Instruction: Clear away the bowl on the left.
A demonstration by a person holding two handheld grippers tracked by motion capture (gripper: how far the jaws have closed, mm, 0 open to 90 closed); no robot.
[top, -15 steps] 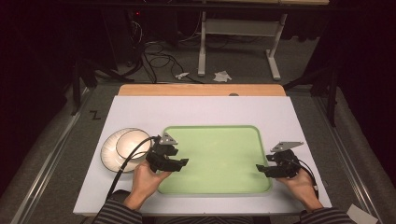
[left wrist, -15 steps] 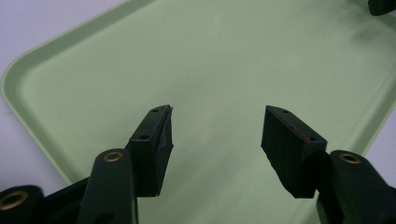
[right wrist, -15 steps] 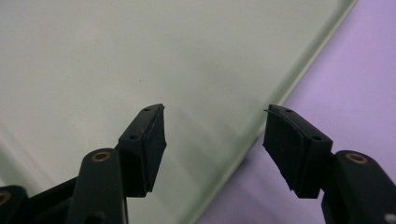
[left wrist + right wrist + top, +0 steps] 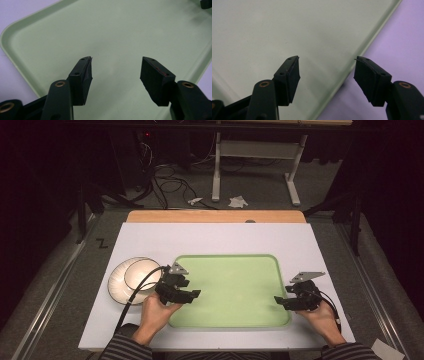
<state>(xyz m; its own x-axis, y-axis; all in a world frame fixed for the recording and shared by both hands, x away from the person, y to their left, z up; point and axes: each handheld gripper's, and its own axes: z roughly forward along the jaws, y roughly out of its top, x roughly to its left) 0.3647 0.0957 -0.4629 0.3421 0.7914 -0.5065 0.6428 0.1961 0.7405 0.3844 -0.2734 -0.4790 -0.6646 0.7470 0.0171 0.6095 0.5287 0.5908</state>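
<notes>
Pale green rectangular plastic tray (image 4: 230, 285) sits on a white tabletop (image 4: 150, 240), nothing on it. Left gripper (image 4: 192, 294) hovers over the tray's left edge, jaws spread wide, nothing between them. Right gripper (image 4: 278, 301) hangs at the tray's right rim, jaws likewise spread, straddling the rim. Round white bowl (image 4: 131, 276) rests on the table just left of the tray, beside the left hand (image 4: 156, 314).

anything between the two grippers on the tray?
No. In the high view, bare green tray floor spans from the left gripper to the right gripper; nothing lies on it.
</notes>
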